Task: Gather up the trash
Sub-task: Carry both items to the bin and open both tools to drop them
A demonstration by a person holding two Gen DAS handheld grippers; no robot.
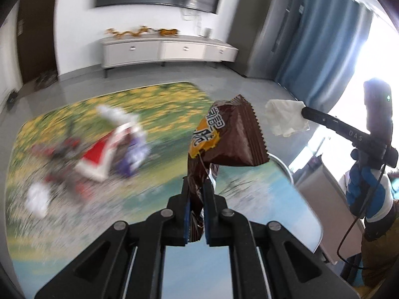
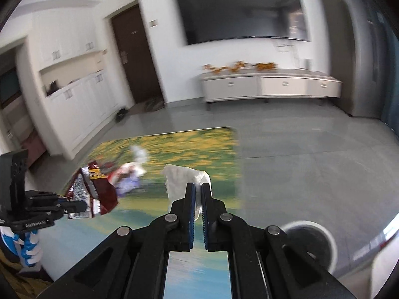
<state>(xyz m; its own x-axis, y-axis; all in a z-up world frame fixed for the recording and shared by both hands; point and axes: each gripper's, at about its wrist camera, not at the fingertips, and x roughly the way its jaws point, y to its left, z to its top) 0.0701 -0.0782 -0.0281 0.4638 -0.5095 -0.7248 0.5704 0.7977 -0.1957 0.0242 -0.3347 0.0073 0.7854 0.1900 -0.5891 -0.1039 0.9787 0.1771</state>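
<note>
Left gripper (image 1: 197, 186) clamped on brown snack wrapper (image 1: 229, 137), long axis upright; right gripper (image 2: 198, 189) pinching crumpled tissue (image 2: 184, 177). Bin (image 2: 309, 244) at four o'clock from right fingers, nearer that hand.

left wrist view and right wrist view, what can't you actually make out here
- Trash pile on the table: motion blur in both views, items cannot be identified.
- Snack wrapper, left wrist view: its lower end is hidden between the left gripper fingers.
- Bin, right wrist view: blurred, contents unreadable.
- Tissue in the right gripper: partly hidden behind the fingers.
</note>
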